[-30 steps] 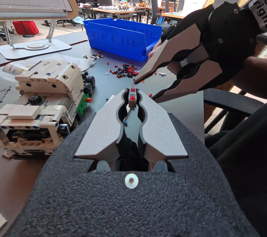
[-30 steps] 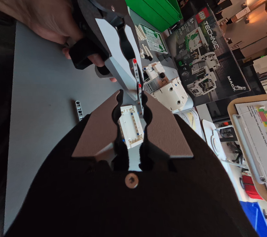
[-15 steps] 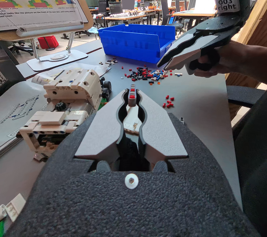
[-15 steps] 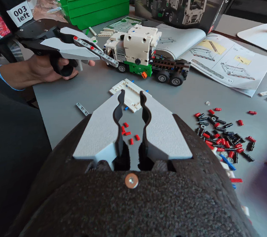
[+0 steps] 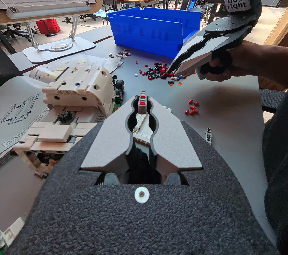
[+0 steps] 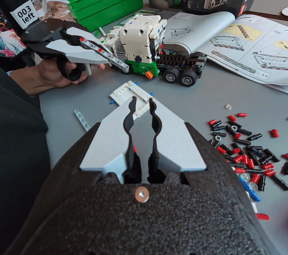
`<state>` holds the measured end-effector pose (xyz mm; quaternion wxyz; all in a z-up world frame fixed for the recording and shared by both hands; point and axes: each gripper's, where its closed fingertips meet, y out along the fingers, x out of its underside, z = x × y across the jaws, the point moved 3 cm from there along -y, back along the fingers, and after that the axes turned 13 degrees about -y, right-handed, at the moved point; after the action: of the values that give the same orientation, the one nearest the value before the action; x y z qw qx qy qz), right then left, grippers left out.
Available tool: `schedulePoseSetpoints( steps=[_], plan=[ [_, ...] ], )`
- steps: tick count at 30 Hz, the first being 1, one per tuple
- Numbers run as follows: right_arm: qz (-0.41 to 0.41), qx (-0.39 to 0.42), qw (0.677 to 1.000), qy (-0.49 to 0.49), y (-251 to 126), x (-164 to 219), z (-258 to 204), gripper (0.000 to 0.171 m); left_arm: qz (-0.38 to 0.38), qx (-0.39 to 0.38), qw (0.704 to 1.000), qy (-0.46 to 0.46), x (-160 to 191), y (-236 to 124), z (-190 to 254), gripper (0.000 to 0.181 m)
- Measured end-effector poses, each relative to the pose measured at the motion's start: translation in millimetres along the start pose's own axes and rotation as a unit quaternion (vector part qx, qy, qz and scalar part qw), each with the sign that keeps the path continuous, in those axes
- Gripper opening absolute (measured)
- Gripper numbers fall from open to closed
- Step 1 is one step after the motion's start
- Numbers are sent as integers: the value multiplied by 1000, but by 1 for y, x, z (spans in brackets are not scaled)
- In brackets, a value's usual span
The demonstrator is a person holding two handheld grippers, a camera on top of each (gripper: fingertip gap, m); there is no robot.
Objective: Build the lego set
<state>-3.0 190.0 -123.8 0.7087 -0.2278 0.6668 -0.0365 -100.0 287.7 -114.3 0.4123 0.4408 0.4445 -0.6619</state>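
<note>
The left gripper (image 5: 142, 99) clamps a grey beam (image 6: 104, 53) with two red pins lengthwise, its free end jutting out beside the truck (image 6: 146, 51), likely to keep the empty holes reachable; the right gripper (image 6: 142, 101) has its jaws narrowly parted and empty, with its tips, in the left view, down at the pin pile (image 5: 159, 70), probably to fetch another pin; a white panel (image 6: 129, 93) lies flat between them, within reach.
</note>
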Motion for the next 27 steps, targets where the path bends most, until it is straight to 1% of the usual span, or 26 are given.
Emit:
schedulePoseSetpoints(
  steps=[5, 9, 12, 21, 24, 27],
  plan=[
    [1, -6, 1000, -1, 9, -4, 4, 15, -5, -1, 1000, -12, 0, 1, -3, 6],
    [20, -13, 1000, 4, 10, -17, 4, 14, -4, 1, 1000, -14, 0, 1, -2, 6],
    [35, -18, 999, 0, 10, -23, 1, 13, -1, 4, 1000, -9, 0, 0, -1, 6],
    [26, -29, 999, -32, 19, -26, -22, 12, 11, 7, 1000, 15, -1, -3, 5, 6],
    [11, -35, 999, -39, 17, -25, -30, 13, 14, 6, 1000, 21, -1, -3, 6, 6],
    [-28, -42, 998, -49, 8, -15, -37, 16, 18, 8, 999, 27, -2, -4, 7, 6]
  ],
)
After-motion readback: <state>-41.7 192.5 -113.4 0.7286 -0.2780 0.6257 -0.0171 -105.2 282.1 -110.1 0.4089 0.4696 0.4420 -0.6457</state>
